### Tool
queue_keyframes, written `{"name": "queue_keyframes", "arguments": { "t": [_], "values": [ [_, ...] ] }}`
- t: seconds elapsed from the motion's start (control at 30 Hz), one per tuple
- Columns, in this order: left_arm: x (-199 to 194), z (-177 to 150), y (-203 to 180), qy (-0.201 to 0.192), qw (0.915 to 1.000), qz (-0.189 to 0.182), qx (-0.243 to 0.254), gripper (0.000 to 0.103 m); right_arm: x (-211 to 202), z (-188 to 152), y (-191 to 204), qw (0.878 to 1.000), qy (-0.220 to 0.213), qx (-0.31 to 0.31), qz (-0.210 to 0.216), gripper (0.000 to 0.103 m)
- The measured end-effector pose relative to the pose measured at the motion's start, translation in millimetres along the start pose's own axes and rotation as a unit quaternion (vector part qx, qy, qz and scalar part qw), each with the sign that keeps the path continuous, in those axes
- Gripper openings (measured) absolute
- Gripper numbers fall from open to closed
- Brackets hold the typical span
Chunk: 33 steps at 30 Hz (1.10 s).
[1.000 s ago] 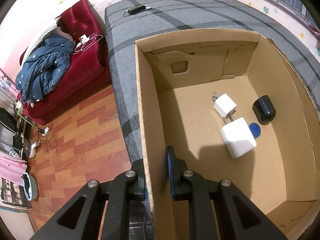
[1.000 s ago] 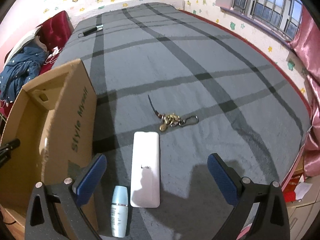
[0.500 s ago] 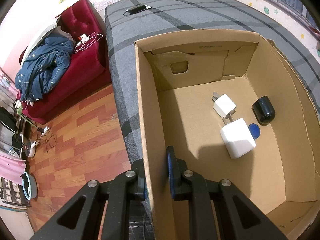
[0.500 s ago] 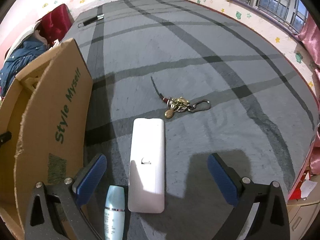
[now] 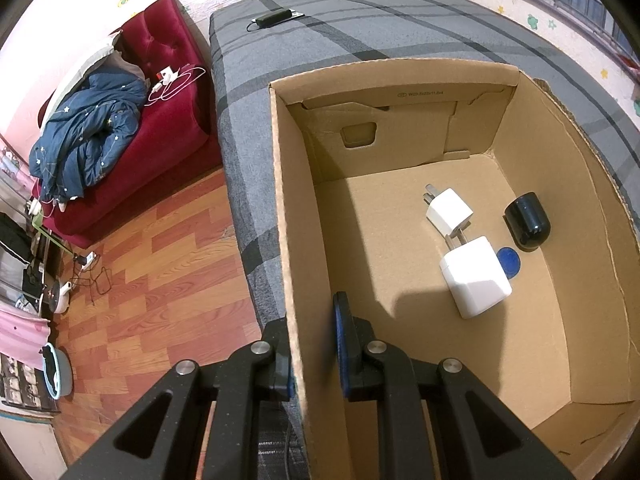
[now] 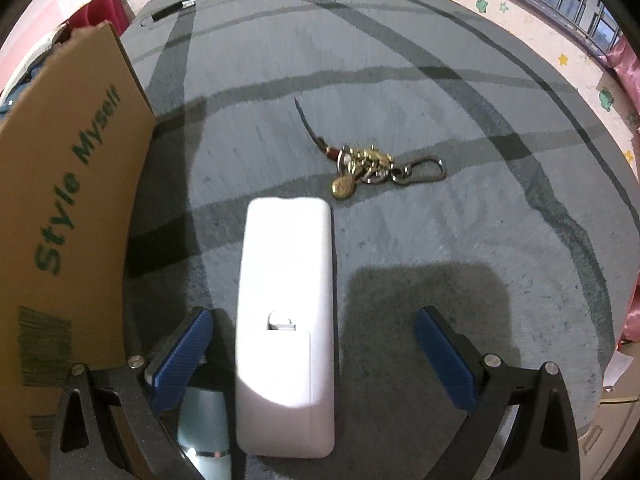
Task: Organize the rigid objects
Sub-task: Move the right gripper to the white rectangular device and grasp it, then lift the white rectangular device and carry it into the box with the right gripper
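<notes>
Grey checked bedding (image 6: 400,92) filled the room's middle, with a red sofa (image 5: 160,120) at about ten o'clock in the left wrist view and wood flooring below it. On the bedding stood an open cardboard box (image 5: 288,240), and the left gripper (image 5: 316,360) was clamped on its near wall, one finger outside and one inside, the pads pinching the cardboard; the likely reason was to steady the box while things were dropped in.

Inside the box lay a small white charger (image 5: 448,212) near one o'clock of the floor's centre, a larger white adapter (image 5: 476,276) just below it, a blue disc (image 5: 509,262) partly tucked under the adapter's edge, and a black rounded object (image 5: 526,220) at about three o'clock, close to the right wall. These looked already sorted.

In the right wrist view the right gripper (image 6: 312,356) had its jaws spread wide and held nothing. A long white remote (image 6: 286,328) lay flat on the bedding between the blue pads, closer to the left one, its length running toward twelve o'clock, so the open jaws straddled its narrow width, which judged well for a pinch across the sides. A pale blue tube (image 6: 204,420) lay just beside the remote at seven o'clock, partly hidden by the left finger, and might get caught in the grasp. A brass keychain (image 6: 372,166) rested at one o'clock of the remote, apart from it.
</notes>
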<state>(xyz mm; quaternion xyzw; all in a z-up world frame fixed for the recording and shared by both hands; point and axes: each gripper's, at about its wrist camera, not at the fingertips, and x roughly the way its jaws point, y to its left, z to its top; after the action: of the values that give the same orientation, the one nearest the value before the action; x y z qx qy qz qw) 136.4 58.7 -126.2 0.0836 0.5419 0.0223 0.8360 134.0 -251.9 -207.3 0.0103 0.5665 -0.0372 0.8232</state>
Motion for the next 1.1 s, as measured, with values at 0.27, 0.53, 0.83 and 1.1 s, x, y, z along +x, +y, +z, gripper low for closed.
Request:
{"name": "queue_keyframes", "arguments": {
  "t": [0.27, 0.53, 0.83, 1.1],
  "values": [
    [-1, -1, -3, -0.003, 1.0000, 0.002, 0.001, 0.016, 9, -3, 1, 1.000, 0.001, 0.002, -0.001, 0.103],
    [0, -1, -3, -0.003, 1.0000, 0.000, -0.001, 0.016, 2, -4, 2, 1.000, -0.005, 0.002, 0.005, 0.067],
    [0, -1, -2, -0.004, 1.0000, 0.003, 0.001, 0.016, -11, -5, 3, 1.000, -0.012, 0.009, 0.016, 0.049],
    [0, -1, -2, -0.004, 1.0000, 0.003, 0.003, 0.016, -27, -4, -1, 1.000, -0.017, 0.010, 0.014, 0.049]
  ]
}}
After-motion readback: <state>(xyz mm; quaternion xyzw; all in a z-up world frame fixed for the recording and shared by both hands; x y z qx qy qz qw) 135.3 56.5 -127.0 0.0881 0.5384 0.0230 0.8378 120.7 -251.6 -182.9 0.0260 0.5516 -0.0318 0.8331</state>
